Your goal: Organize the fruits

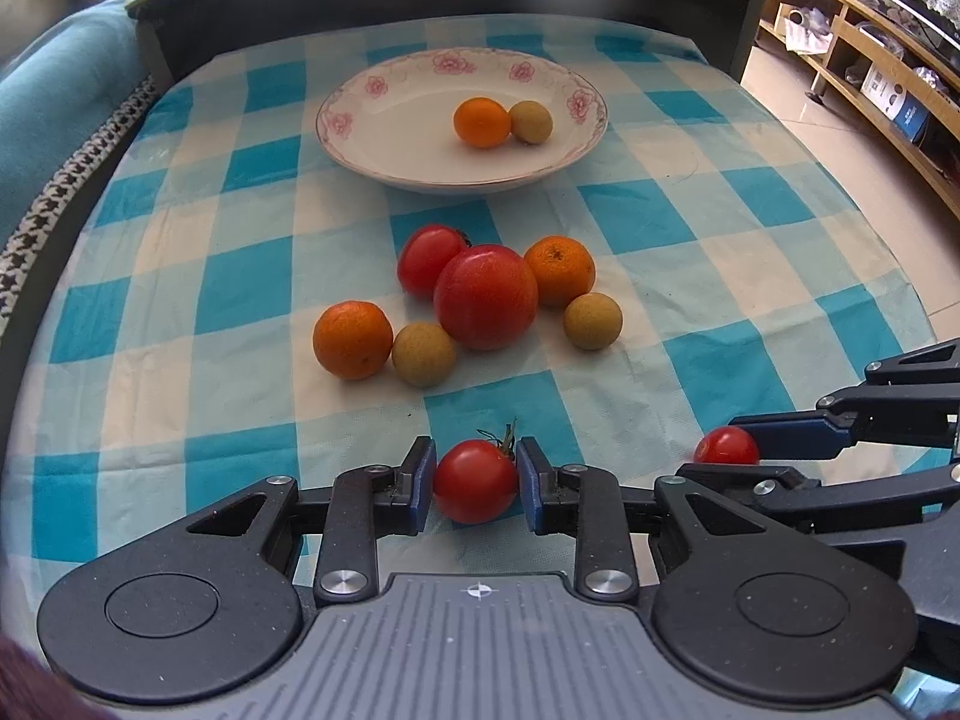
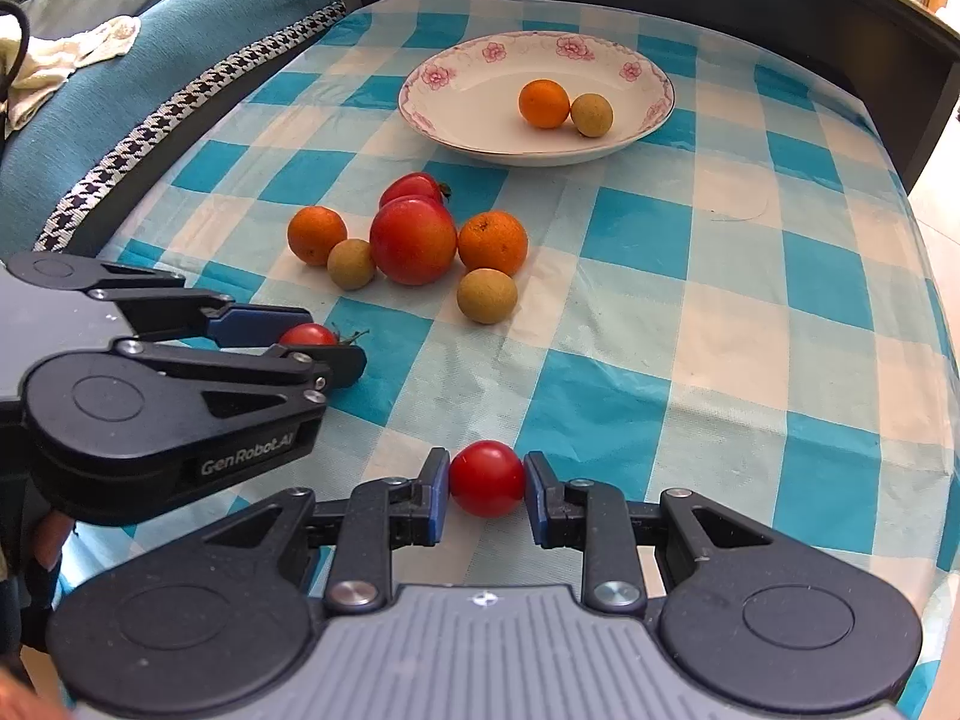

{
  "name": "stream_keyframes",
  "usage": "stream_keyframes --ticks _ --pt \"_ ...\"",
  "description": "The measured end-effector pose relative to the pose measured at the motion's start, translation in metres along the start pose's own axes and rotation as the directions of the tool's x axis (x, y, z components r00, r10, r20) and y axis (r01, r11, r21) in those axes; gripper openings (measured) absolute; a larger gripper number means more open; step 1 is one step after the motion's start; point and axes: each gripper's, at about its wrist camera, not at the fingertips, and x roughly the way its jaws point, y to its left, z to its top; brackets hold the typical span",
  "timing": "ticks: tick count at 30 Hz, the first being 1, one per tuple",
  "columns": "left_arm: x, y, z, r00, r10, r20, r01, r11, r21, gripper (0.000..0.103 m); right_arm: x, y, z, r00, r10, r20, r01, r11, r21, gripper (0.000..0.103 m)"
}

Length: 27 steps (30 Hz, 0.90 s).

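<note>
Two hand-held grippers, each clamping a small red cherry tomato above a blue-and-white checked tablecloth point(image 1: 750, 228)
Left gripper point(image 1: 475, 483) grips the stemmed tomato point(image 1: 474, 480); right gripper point(image 2: 487, 480) grips the stemless tomato point(image 2: 487, 478); white floral-rimmed plate point(image 1: 372, 138) beyond a loose fruit cluster

The bench point(image 1: 750, 276), under a blue-checked cloth point(image 1: 252, 282), carries a floral plate point(image 1: 384, 138) and a loose fruit cluster point(image 1: 486, 300) ahead of the left hand-held gripper point(image 1: 475, 483).

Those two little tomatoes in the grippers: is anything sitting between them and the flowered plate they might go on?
Yes. A loose cluster of fruit lies on the cloth between both held cherry tomatoes and the plate. It sits more in front of the left gripper; the right gripper has a clearer line past its right side.
</note>
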Motion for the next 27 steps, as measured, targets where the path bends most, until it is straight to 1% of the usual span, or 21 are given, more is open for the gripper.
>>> stream_keyframes --ticks 3,5,7,17,19,21,27 --pt "-0.0012 0.0007 -0.0003 1.000 -0.012 0.007 0.012 1.000 -0.002 0.039 0.0000 -0.0001 -0.0004 1.000 0.000 0.000 0.000 1.000 -0.003 0.029" --pt "-0.0005 -0.0001 -0.0014 1.000 -0.010 0.005 0.010 1.000 0.004 0.039 -0.0005 0.0012 -0.0012 1.000 -0.004 0.001 0.004 1.000 -0.009 0.029" --pt "0.0004 -0.0002 -0.0024 1.000 -0.012 0.005 0.012 1.000 0.008 0.042 -0.0006 0.0022 -0.0013 1.000 -0.006 0.002 0.006 1.000 -0.012 0.029" --pt "-0.0030 -0.0008 -0.0087 1.000 -0.002 0.017 0.002 1.000 0.014 0.048 0.0007 0.0018 -0.0009 1.000 -0.005 -0.004 0.005 1.000 -0.010 0.029" --pt "-0.0041 -0.0005 -0.0095 1.000 0.000 0.016 0.000 1.000 0.011 0.045 0.0008 0.0027 -0.0008 1.000 -0.008 -0.004 0.008 1.000 -0.014 0.029" --pt "-0.0047 0.0000 -0.0090 1.000 0.001 0.016 -0.002 1.000 0.008 0.037 0.0007 0.0035 -0.0010 1.000 -0.011 -0.003 0.011 1.000 -0.020 0.029" --pt "-0.0056 -0.0017 -0.0079 1.000 0.001 0.010 -0.001 1.000 0.015 0.036 -0.0014 0.0034 0.0004 1.000 -0.016 0.007 0.016 1.000 -0.021 0.029"
